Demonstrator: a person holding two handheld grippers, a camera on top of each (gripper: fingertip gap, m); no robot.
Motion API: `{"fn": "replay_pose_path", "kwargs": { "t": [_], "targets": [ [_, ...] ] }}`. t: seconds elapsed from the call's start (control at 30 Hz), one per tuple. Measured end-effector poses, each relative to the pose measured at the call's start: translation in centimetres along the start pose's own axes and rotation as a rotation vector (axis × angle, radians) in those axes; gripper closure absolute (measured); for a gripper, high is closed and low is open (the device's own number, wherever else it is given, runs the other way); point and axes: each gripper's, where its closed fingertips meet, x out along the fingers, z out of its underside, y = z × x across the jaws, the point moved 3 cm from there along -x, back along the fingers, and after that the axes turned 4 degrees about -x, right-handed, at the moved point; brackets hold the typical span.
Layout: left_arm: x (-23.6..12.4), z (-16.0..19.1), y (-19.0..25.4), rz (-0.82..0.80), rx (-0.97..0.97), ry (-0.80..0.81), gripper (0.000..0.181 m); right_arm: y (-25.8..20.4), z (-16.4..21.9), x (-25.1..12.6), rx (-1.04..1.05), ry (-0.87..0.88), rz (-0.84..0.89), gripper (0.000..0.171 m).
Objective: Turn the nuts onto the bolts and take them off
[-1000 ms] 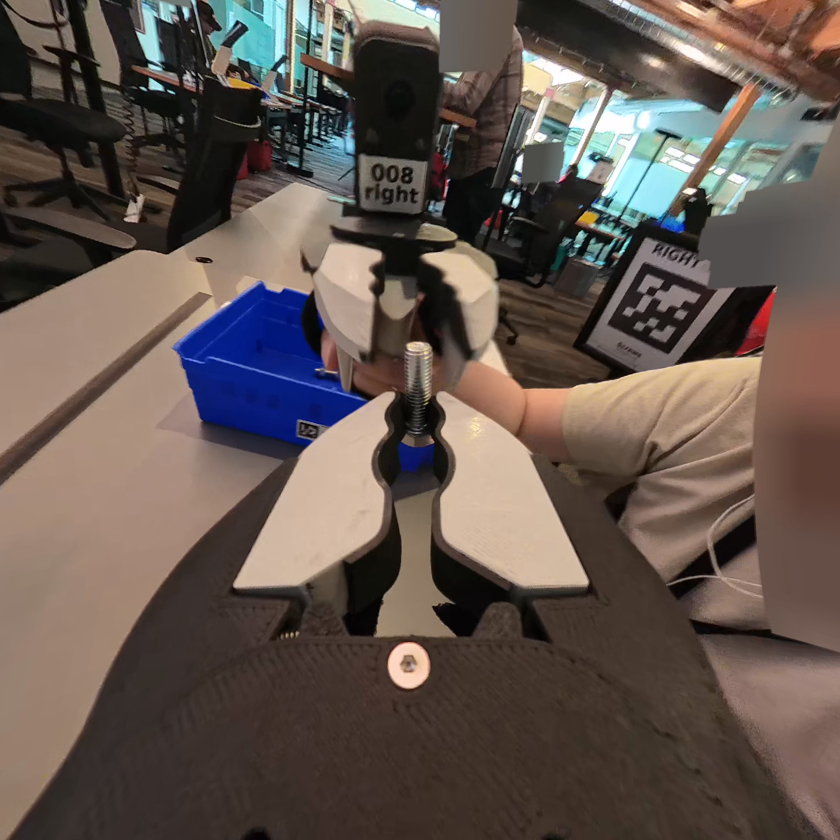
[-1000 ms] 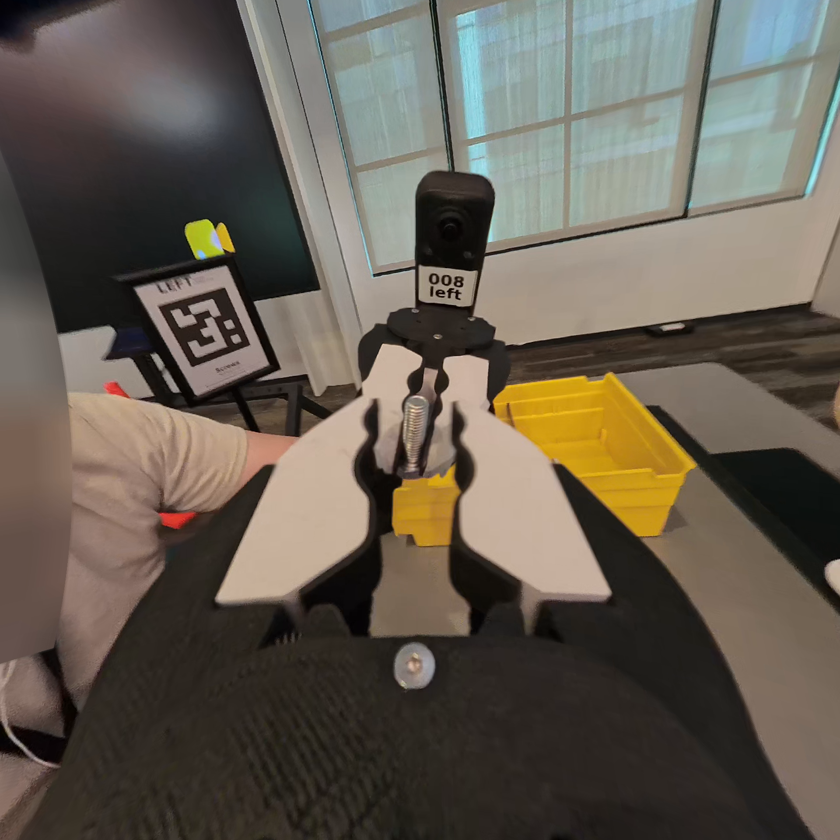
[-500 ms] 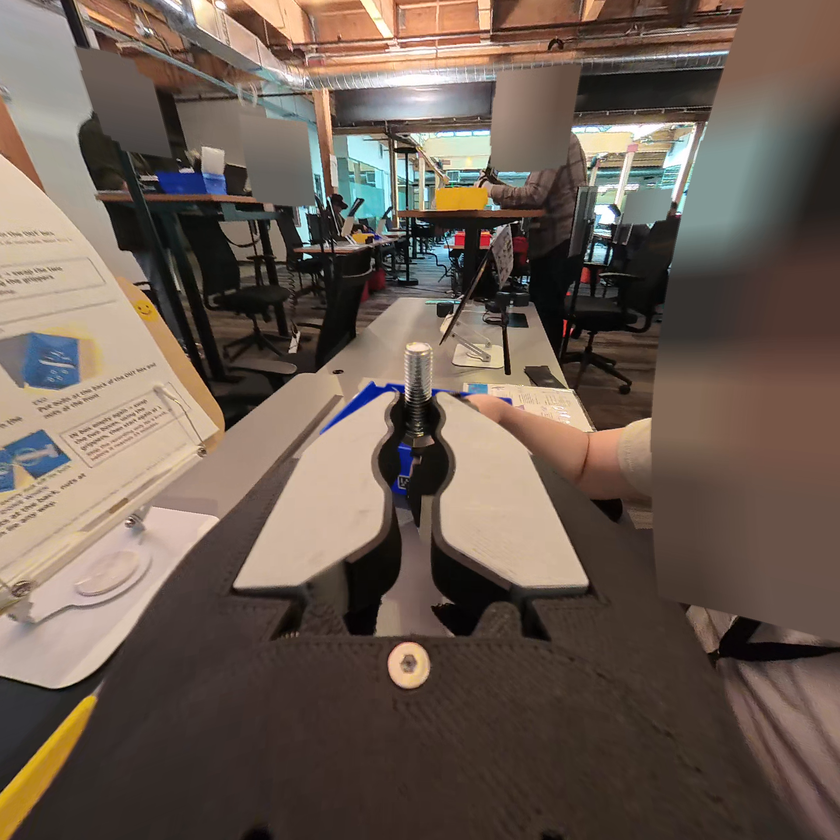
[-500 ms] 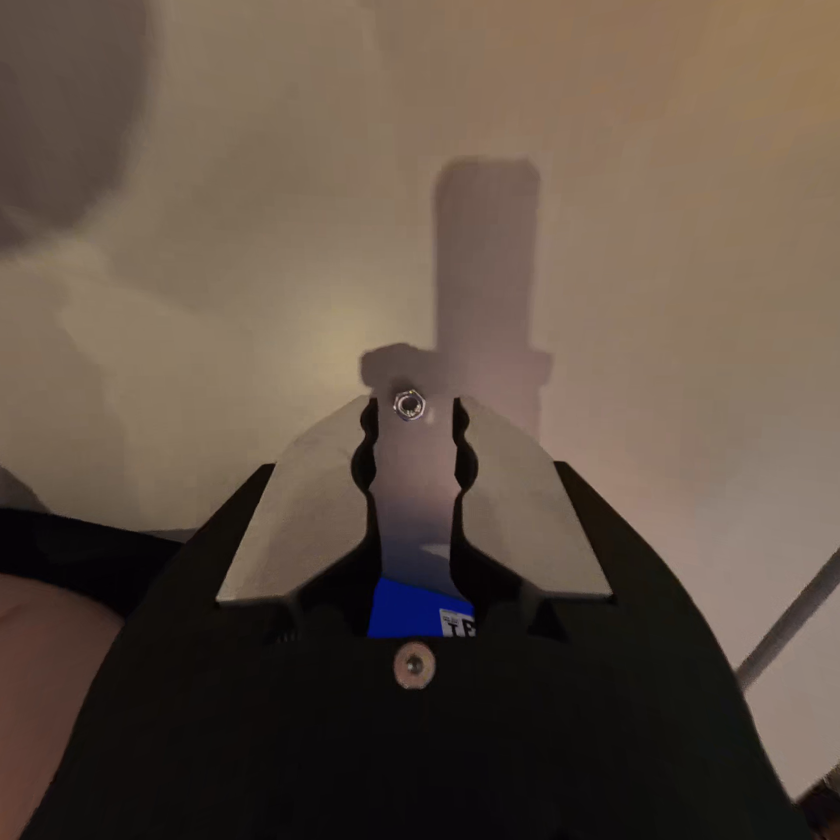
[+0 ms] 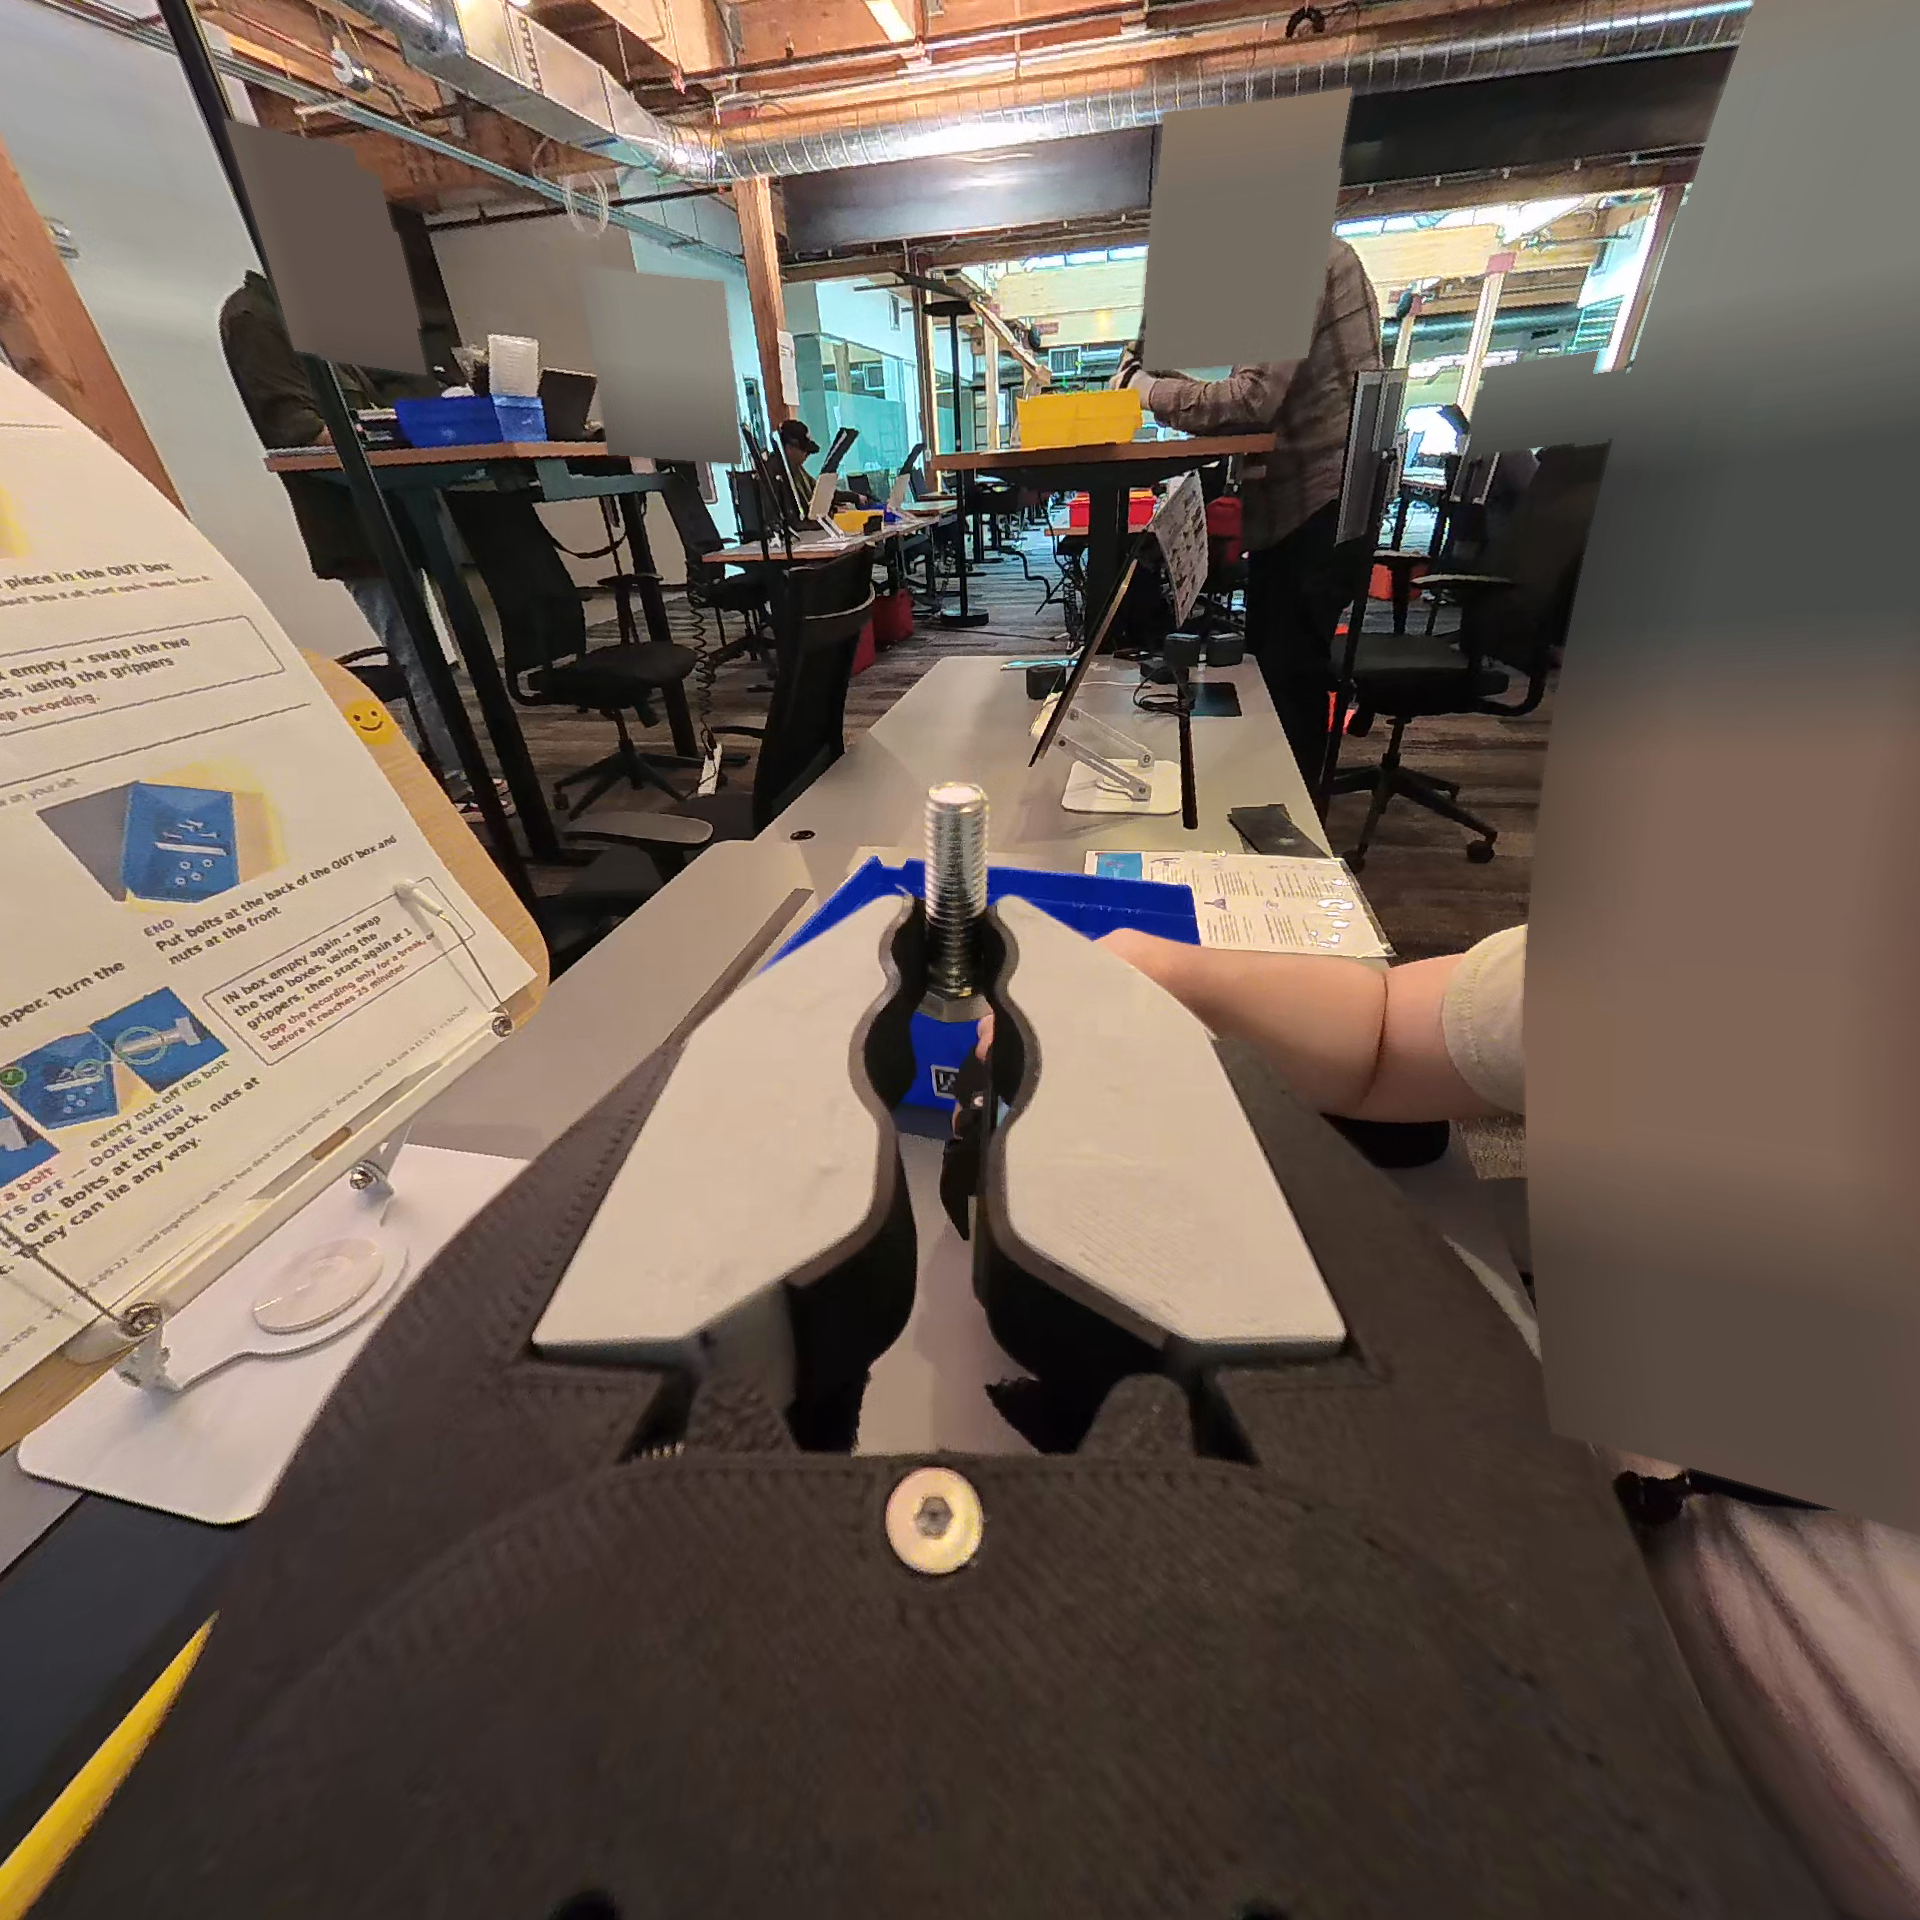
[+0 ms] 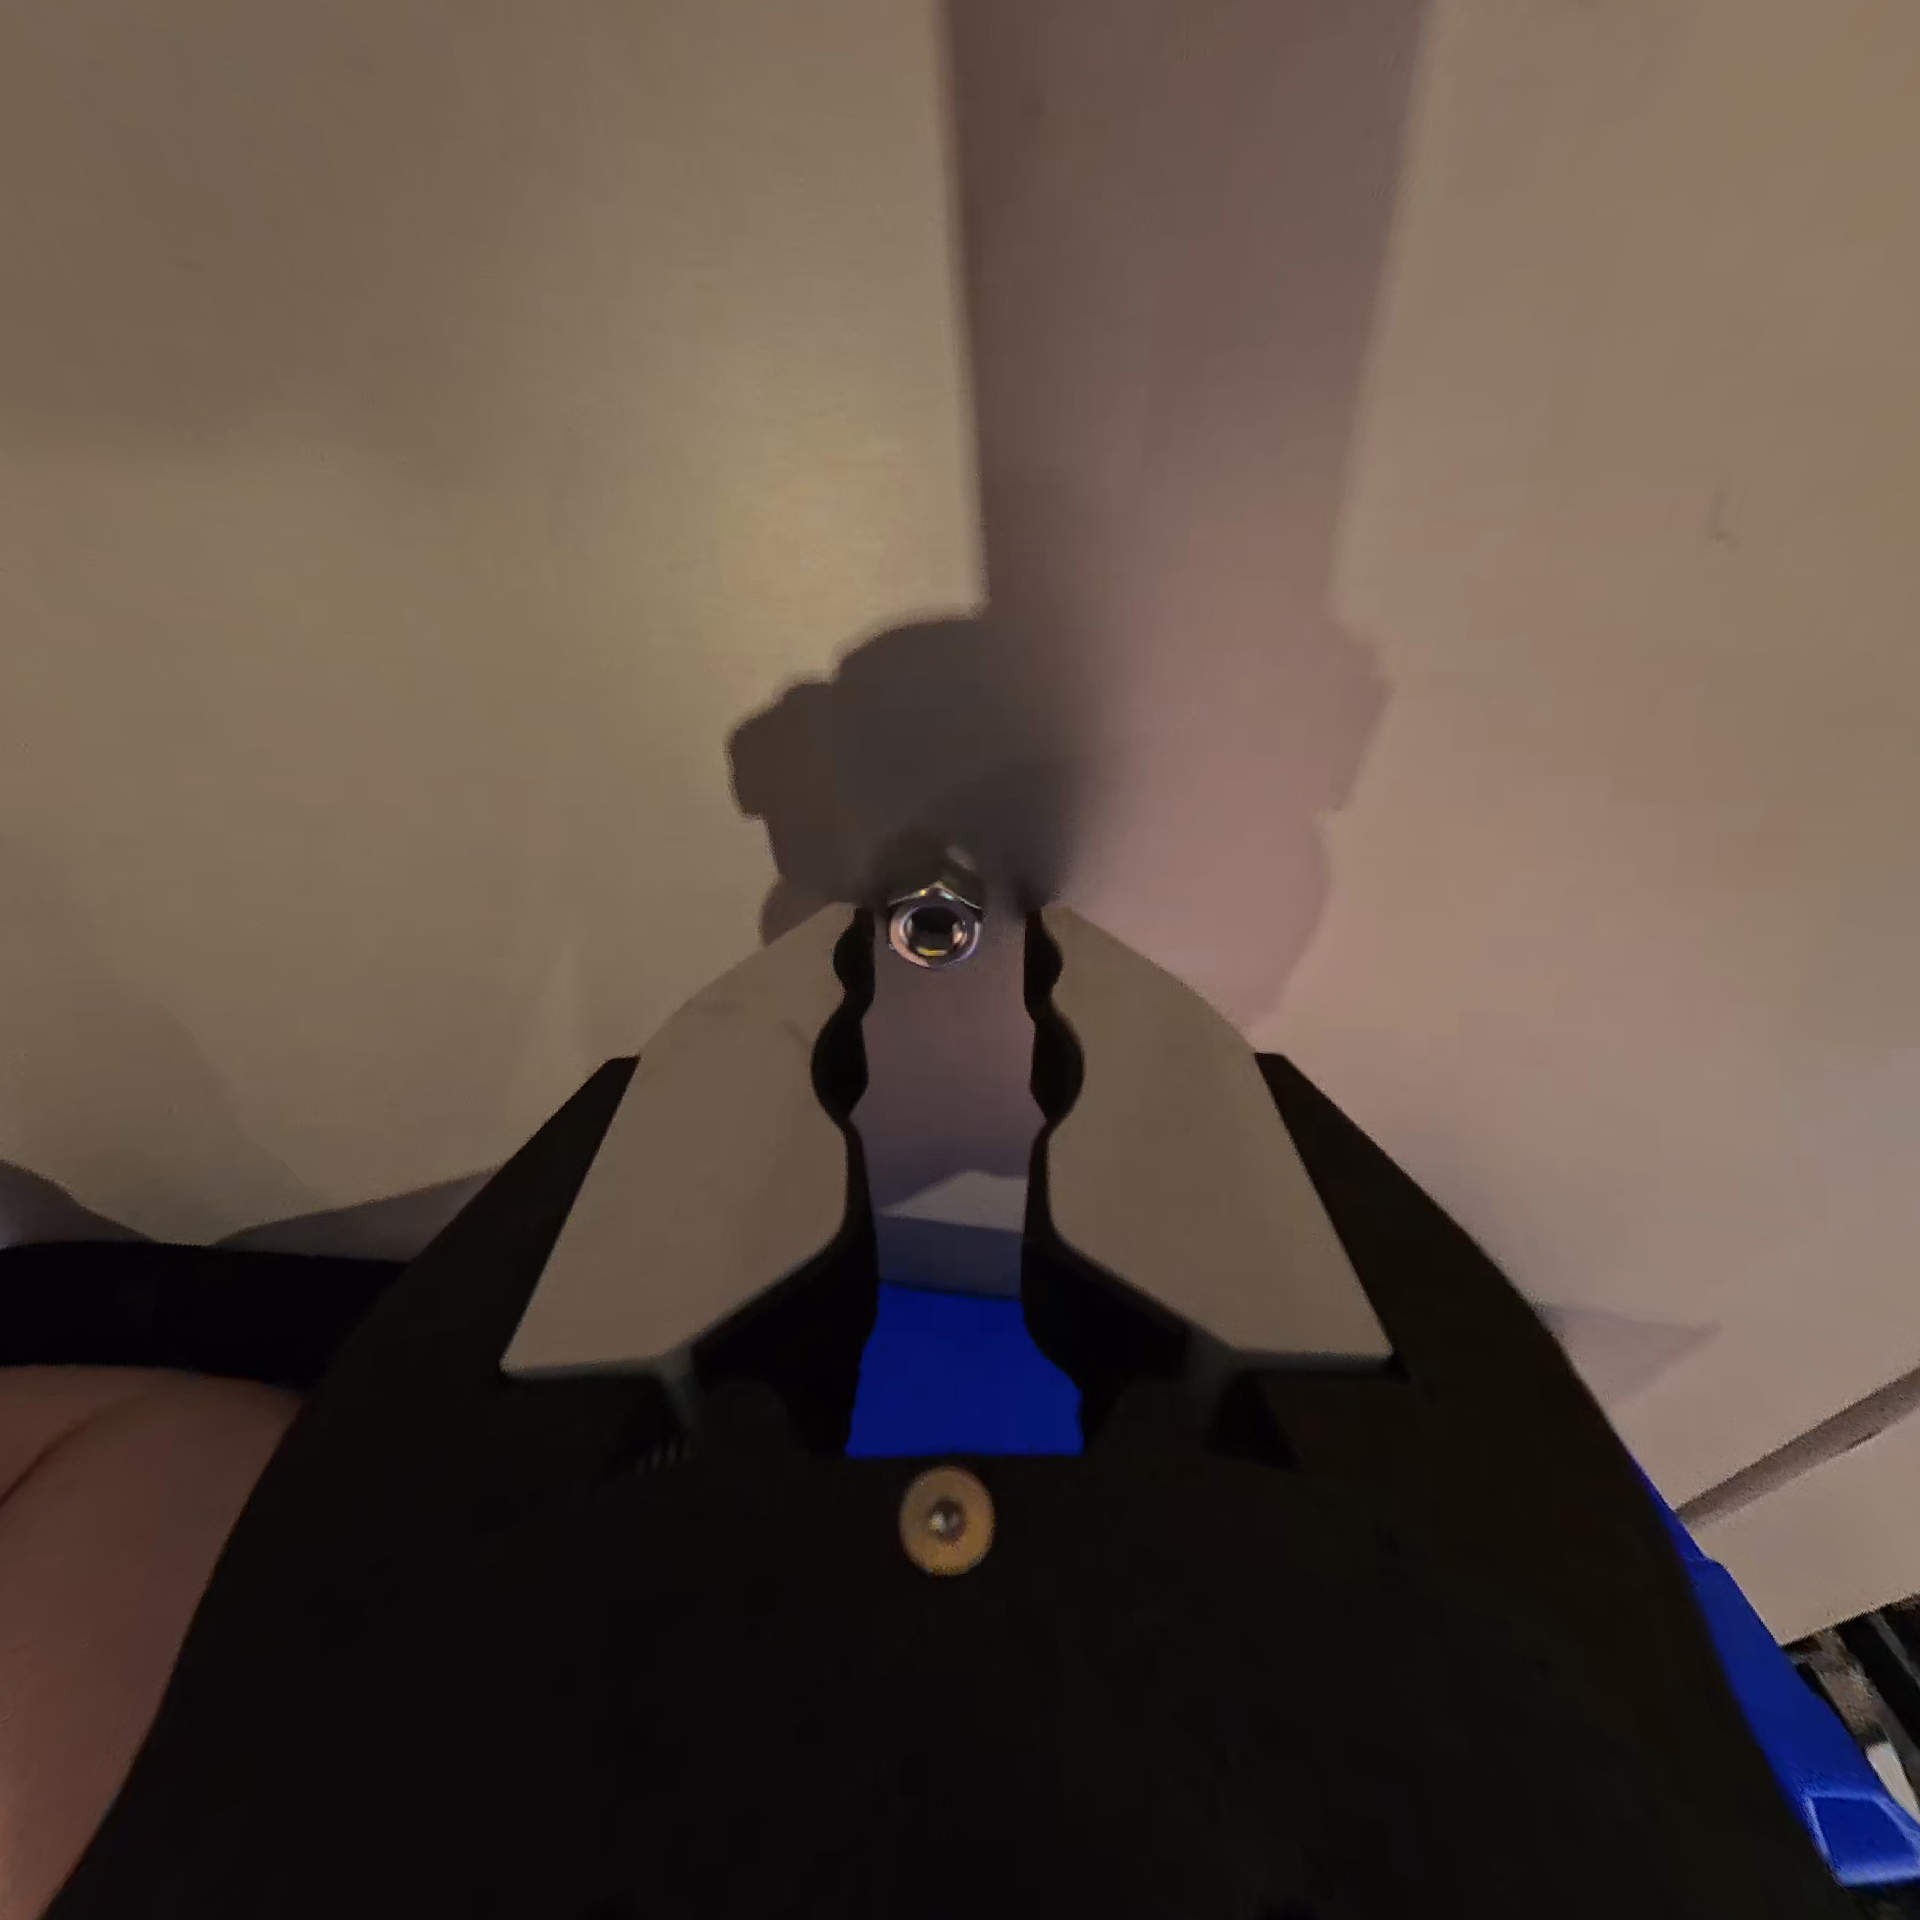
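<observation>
My left gripper (image 5: 956, 920) is shut on a silver bolt (image 5: 956, 852), which stands upright with its bare threaded end above the fingertips. A blue bin (image 5: 1091, 904) sits on the table just behind it. A person's forearm (image 5: 1299, 1029) reaches in from the right towards the bin; the right gripper itself is hidden there. In the right wrist view my right gripper (image 6: 940, 914) points down at the table top (image 6: 416, 520), close to it, with a small silver nut (image 6: 935, 930) held between its fingertips, hole facing the camera. The blue bin's edge (image 6: 956, 1371) shows under the fingers.
An instruction sheet on a clear stand (image 5: 208, 883) stands at the left on the grey table (image 5: 582, 1039). A yellow edge (image 5: 94, 1766) shows at the bottom left. Another sheet (image 5: 1236, 904) lies beyond the bin. Office chairs, desks and people are farther back. There is about 35 cm between the tips of the two grippers.
The right gripper left the bolt's tip with the nut and swung down by the blue bin, now closer to the table. The left gripper turned left, still holding the bolt.
</observation>
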Motion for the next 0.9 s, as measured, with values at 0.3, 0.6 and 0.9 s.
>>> {"fn": "replay_pose_path", "kwargs": {
  "t": [0.3,0.6,0.9],
  "targets": [
    [1.5,1.2,-1.1,-0.036,-0.014,-0.034,0.172,0.0,-0.2,-2.1,-0.064,0.097,0.027,0.153],
    [12.4,11.0,-1.6,-0.078,-0.135,-0.214,0.172,-4.6,2.7,-15.3,-0.197,0.580,0.249,0.153],
    [19.1,23.5,2.8,0.062,-0.027,-0.338,0.172,-1.7,7.4,-15.1,-0.022,0.539,0.307,0.153]
  ]
}}
